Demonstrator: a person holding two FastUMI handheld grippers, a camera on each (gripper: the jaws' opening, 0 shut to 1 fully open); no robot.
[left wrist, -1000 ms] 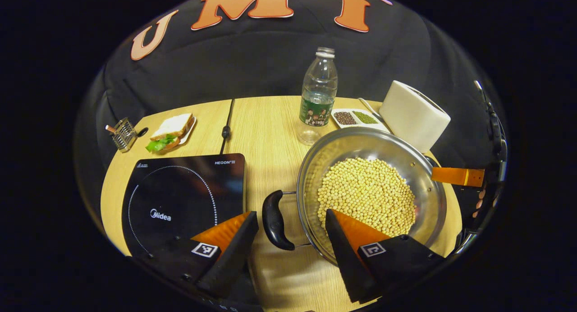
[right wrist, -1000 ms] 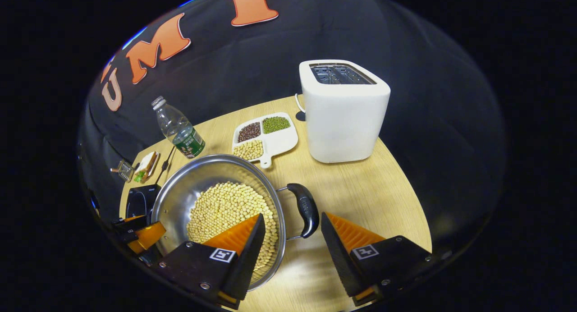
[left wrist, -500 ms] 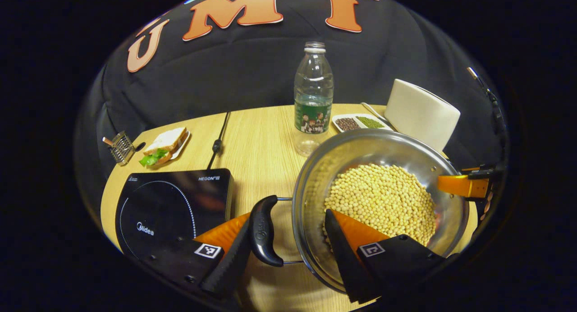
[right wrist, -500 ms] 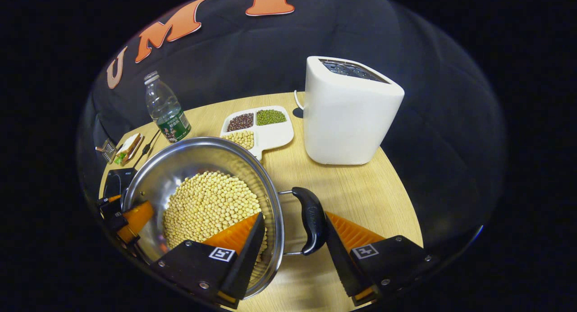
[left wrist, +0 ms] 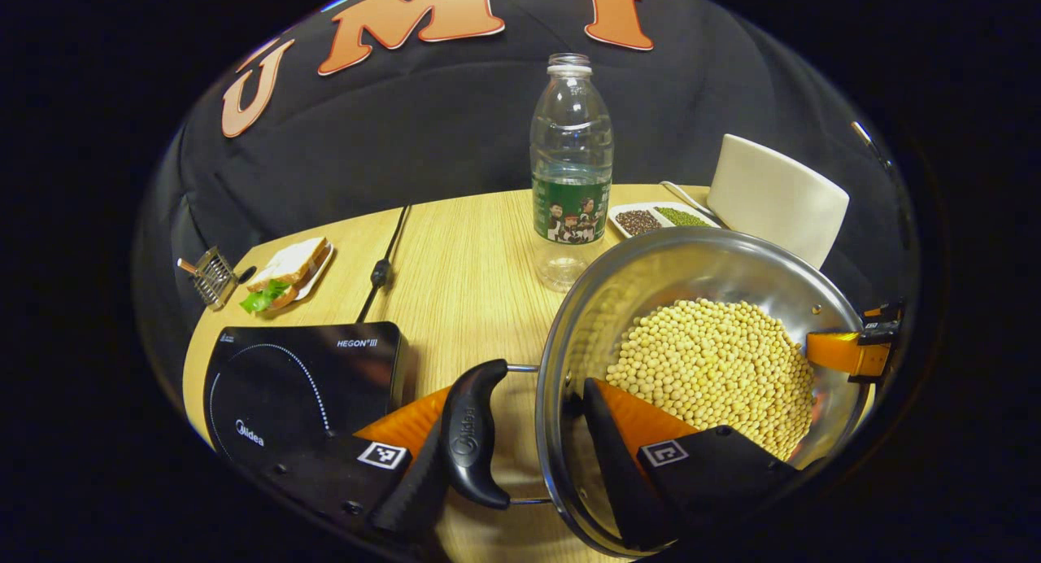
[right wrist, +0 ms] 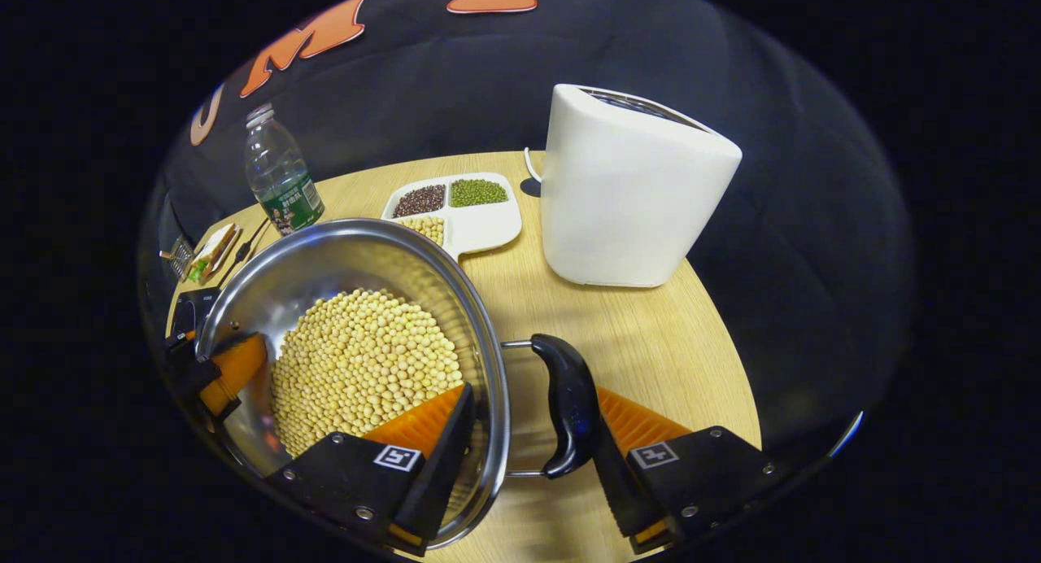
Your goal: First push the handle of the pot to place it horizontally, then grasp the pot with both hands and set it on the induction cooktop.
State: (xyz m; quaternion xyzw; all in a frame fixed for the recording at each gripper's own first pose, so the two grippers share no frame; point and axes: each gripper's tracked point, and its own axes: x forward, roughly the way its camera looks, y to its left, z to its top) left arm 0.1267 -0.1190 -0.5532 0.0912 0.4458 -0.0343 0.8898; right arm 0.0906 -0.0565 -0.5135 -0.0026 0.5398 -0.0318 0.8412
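The left gripper (left wrist: 516, 388) has its jaws wide apart. One finger is inside the pot (left wrist: 691, 262), down by the beans (left wrist: 716, 360). The other finger is outside, and the black left handle (left wrist: 472, 437) leans right on it. The pot's rim sits between the two fingers.

The right gripper (right wrist: 533, 392) does the same on the far side. Its jaws are apart, one finger is in the pot, and the black right handle (right wrist: 569, 416) touches the outer finger. Both grippers tip down toward the table (left wrist: 463, 262). I cannot tell if any finger is pushing hard.

The pot is beside the cooktop (left wrist: 301, 376), not on it. I cannot tell if its bottom touches the table.

The cooktop has white writing and a dotted ring. Its near corner is hidden by the left gripper. The bottle (left wrist: 571, 156) has a green label, too small to read. A raised mark on each handle is hard to make out. Farther off stand a toaster (right wrist: 634, 197), a tray (right wrist: 480, 221) of beans, and a sandwich (left wrist: 285, 266).
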